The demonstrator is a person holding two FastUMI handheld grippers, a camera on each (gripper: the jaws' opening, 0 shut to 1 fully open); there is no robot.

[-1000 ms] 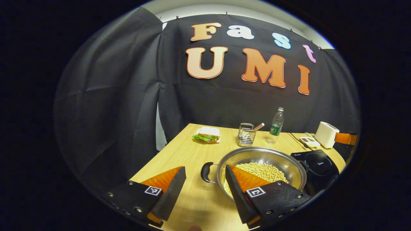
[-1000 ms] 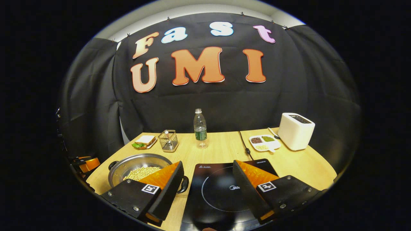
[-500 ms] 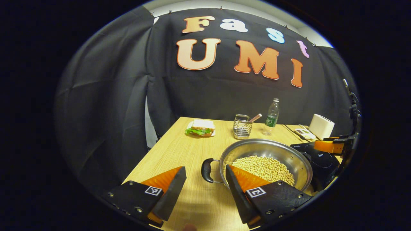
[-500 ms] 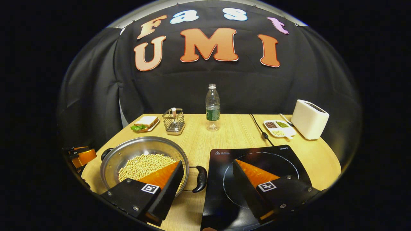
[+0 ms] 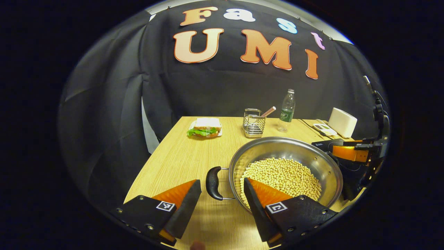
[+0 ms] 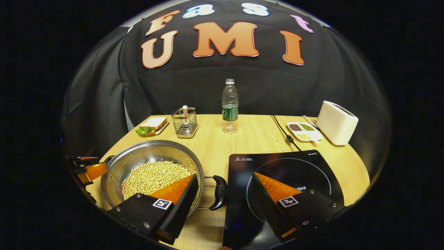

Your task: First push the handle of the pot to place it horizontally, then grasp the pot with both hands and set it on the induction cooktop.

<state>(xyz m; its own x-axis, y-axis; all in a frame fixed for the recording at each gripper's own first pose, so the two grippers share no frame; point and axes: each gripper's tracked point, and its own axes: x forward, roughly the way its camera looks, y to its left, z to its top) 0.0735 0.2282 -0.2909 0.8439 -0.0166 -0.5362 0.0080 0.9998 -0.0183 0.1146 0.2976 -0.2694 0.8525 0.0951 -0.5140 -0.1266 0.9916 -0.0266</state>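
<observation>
A steel pot (image 5: 277,149) holding soybeans (image 5: 282,175) sits on the wooden table, its two black handles pointing left and right. In the left gripper view my left gripper (image 5: 222,183) is open, and the pot's left handle (image 5: 212,178) lies just ahead between its fingers, untouched. My right gripper (image 6: 224,177) is open too in the right gripper view, with the right handle (image 6: 219,187) in the gap between its fingers. The pot (image 6: 149,151) stands directly left of the black induction cooktop (image 6: 277,163). The other gripper (image 5: 350,152) shows at the pot's far side.
At the back of the table are a sandwich on a plate (image 5: 204,127), a wire caddy (image 5: 254,122), a water bottle (image 6: 230,106), a small dish of beans (image 6: 303,131) and a white toaster (image 6: 336,122). A power cord (image 6: 282,132) runs back from the cooktop.
Both grippers have come closer to the pot and lower; each handle now sits between a pair of open fingers. The pot has stayed where it was.
</observation>
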